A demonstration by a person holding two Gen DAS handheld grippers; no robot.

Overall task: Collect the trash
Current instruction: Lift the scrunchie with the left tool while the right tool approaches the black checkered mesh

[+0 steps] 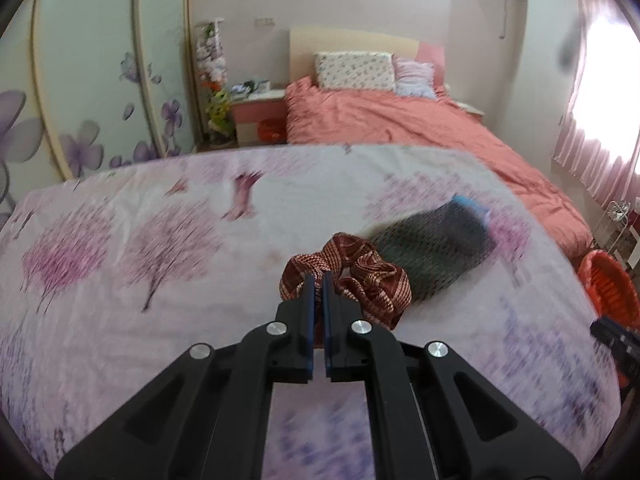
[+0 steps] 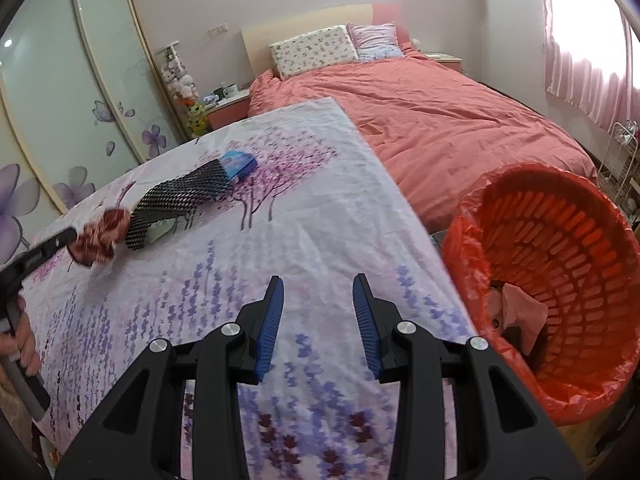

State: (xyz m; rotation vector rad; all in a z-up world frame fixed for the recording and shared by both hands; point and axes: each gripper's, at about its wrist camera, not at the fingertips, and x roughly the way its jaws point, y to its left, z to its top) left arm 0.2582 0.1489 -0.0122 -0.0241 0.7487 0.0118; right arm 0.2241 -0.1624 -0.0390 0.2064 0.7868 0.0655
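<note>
Item: brown patterned scrunchie (image 1: 352, 270), pinched in my left gripper (image 1: 319, 280), jaws clamped tight on its fabric, above the middle of the floral-sheeted table (image 1: 160, 280)
Item: black mesh sleeve with blue end (image 2: 180, 200), lying just beside the scrunchie, toward the table's far edge
Item: my right gripper (image 2: 318, 292), jaws partly apart, holding nothing, near the table's right edge
Item: red lined waste basket (image 2: 560, 248), off that right edge, crumpled paper inside
Step, as I judge: carrying. Next: bring the scrunchie over the basket rim, then let go
</note>
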